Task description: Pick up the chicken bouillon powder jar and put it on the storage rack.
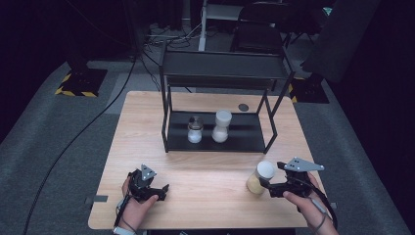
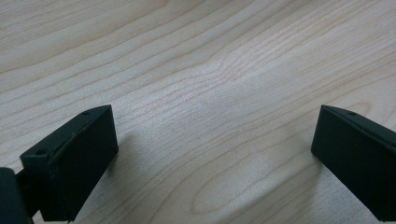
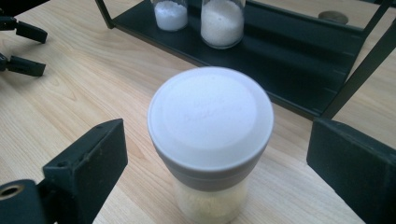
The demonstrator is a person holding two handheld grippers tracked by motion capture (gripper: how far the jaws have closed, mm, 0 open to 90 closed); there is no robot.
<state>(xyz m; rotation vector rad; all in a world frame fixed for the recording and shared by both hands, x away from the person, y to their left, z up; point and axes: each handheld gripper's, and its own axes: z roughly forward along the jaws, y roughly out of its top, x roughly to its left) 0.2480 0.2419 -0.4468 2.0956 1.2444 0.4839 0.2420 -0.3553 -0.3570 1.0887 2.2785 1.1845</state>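
Right gripper (image 3: 215,172) jaws wide, flanking jar (image 3: 210,140) at 12 o'clock; rigid, smooth, likely slippery; grip below lid (image 3: 210,116).

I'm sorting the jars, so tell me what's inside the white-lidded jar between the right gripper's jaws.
Through the jar's clear wall below the lid, a pale yellowish grainy filling shows. The lid covers the top, so the fill level is hidden.

High view overlooks the table (image 1: 205,161), gripper views skim it closely, seemingly sharing the shelf rack (image 1: 220,132).
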